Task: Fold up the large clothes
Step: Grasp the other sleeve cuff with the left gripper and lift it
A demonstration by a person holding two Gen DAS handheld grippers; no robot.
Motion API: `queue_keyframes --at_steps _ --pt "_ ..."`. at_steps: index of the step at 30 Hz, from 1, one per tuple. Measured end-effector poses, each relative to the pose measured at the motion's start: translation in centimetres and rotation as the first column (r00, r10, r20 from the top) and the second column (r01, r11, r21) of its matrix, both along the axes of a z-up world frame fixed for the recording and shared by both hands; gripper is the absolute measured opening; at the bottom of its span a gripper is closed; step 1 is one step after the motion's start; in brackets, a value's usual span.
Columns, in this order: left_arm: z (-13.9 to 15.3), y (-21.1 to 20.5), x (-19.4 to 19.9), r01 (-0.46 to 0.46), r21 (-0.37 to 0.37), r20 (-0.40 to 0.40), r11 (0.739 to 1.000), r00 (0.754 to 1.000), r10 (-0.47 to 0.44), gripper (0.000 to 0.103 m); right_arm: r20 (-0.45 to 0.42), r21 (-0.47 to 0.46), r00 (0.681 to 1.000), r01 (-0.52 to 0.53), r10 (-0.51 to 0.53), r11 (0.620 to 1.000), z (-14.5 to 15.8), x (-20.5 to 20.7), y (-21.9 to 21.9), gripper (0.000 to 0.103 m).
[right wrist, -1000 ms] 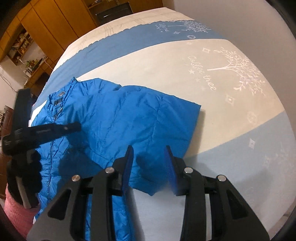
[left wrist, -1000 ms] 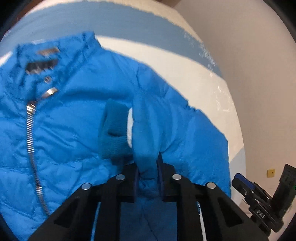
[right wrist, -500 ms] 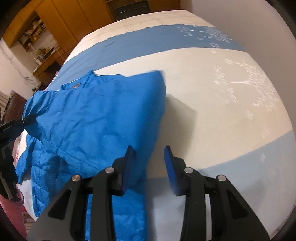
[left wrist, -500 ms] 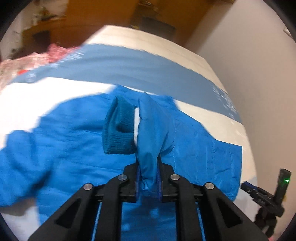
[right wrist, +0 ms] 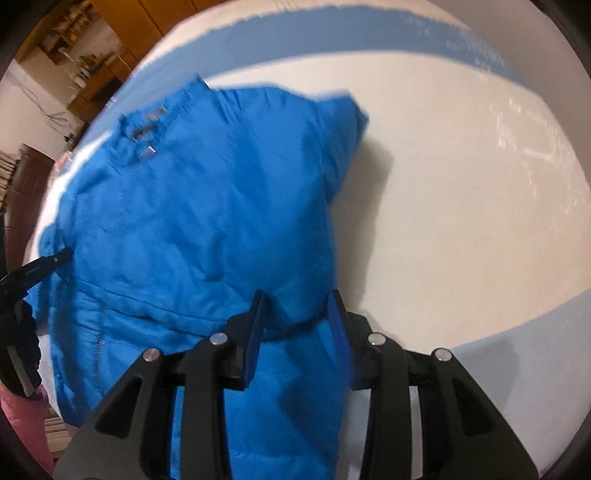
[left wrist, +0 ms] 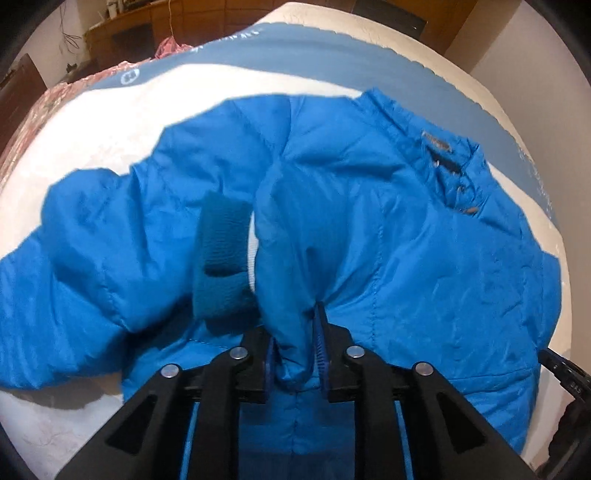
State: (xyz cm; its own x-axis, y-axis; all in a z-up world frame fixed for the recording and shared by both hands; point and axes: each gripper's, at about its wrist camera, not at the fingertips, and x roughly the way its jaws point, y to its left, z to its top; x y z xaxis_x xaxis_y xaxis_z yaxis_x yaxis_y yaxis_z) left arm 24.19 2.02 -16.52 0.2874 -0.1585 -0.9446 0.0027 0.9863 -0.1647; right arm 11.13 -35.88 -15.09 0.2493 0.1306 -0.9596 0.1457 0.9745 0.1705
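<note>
A bright blue puffer jacket [left wrist: 424,258] lies on the bed, collar [left wrist: 443,155] at the upper right in the left wrist view. My left gripper [left wrist: 293,347] has the sleeve end [left wrist: 291,295] between its pads, and its jaws are opening. The dark teal knit cuff [left wrist: 221,258] hangs just left of the pinched fabric. In the right wrist view my right gripper [right wrist: 295,325] hovers over the jacket's [right wrist: 192,229] lower right edge. Its jaws are apart and opening, with fabric showing in the gap but not pressed. The left gripper [right wrist: 40,264] pokes in from the left.
The bed sheet [right wrist: 461,203] is white with blue bands [right wrist: 332,33]. A wall runs along its right side. Wooden cabinets [right wrist: 122,22] stand beyond the bed. Pink fabric [left wrist: 62,96] lies at the far left. A gloved hand [right wrist: 18,332] and pink sleeve [right wrist: 22,424] sit at the left edge.
My left gripper has carried the sleeve sideways across the jacket and turned, so the collar now sits upper right. My right gripper has sunk over the jacket's edge, fabric now in its gap.
</note>
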Motion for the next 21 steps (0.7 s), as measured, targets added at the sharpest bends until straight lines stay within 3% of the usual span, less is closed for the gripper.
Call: queue_keyframes --at_steps 4,7,10,12,15,21 --pt "0.9 0.6 0.2 -0.001 -0.018 -0.016 1.000 1.000 0.001 0.026 0.002 -0.020 1.000 0.010 -0.010 1.000 0.4 -0.1 0.1 0.038" --pt "3.3 1.7 -0.7 -0.025 0.015 0.034 1.000 0.999 0.024 0.039 0.056 -0.122 0.998 -0.025 0.032 0.992 2.6 -0.4 1.4 0.038" --pt "6.1 2.4 -2.0 -0.034 0.004 0.121 0.999 0.992 0.034 0.040 0.108 -0.115 0.992 -0.054 0.066 0.992 4.6 -0.3 2.3 0.038" --pt "6.8 1.7 -1.9 -0.015 -0.007 0.133 1.000 0.991 0.016 0.041 0.123 -0.098 0.989 -0.076 0.088 0.992 5.2 0.1 2.8 0.038" --pt "6.1 0.0 -1.6 0.028 -0.003 0.116 1.000 0.993 -0.028 0.041 0.101 -0.104 0.989 -0.096 0.107 0.990 4.7 0.9 3.8 0.038" --pt "2.1 -2.8 -1.3 0.080 0.054 0.033 0.995 0.996 -0.082 0.041 0.039 -0.131 0.994 -0.093 0.099 0.987 2.4 2.2 5.2 0.038"
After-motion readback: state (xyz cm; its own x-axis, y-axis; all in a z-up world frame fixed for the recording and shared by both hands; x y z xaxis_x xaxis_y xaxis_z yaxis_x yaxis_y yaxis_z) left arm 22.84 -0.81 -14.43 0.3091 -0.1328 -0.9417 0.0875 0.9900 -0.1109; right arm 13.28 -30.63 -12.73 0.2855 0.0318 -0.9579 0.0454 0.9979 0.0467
